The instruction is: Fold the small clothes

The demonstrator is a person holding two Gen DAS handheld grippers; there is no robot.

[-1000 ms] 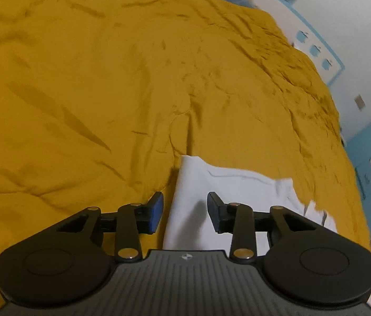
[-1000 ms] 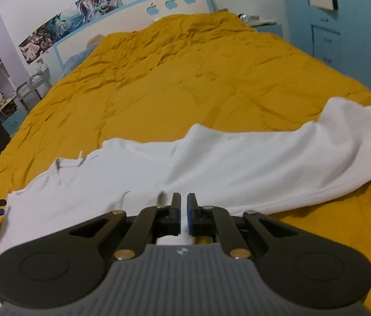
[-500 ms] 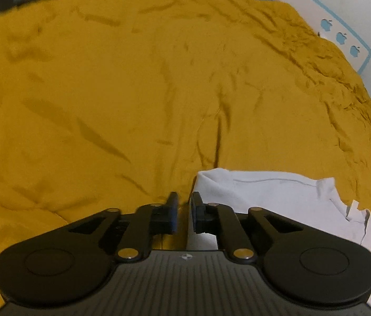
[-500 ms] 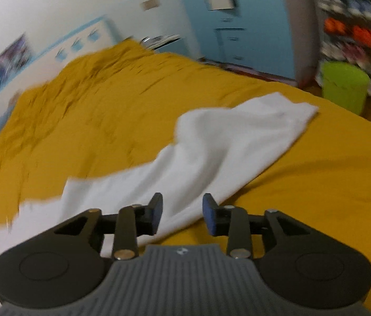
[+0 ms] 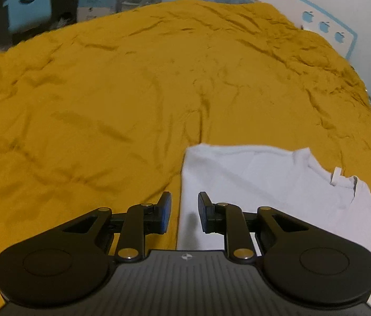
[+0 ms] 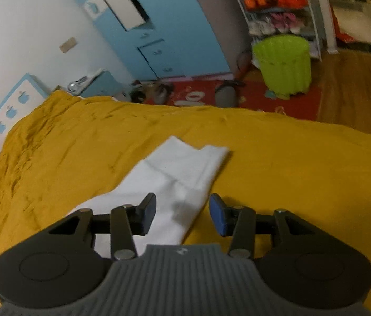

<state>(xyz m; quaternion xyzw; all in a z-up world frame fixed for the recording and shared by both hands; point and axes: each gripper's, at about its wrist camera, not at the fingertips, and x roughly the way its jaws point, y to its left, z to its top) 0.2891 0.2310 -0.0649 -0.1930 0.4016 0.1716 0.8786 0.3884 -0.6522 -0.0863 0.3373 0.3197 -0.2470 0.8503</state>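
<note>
A white garment lies flat on the mustard-yellow bedspread; its collar with a tag shows at the right. My left gripper is open and empty, just above the garment's left edge. In the right wrist view the other end of the white garment lies folded over on the bedspread. My right gripper is open and empty, with its fingers straddling the garment's near right edge.
The bed's right edge drops to a wooden floor with a red mat and a green bin. A blue cabinet and a shelf rack stand beyond. A headboard with apple cut-outs is at the far end.
My left gripper shut half a second ago and has now opened again. My right gripper opened, let the garment go and swung right toward its far end. The garment now lies flatter.
</note>
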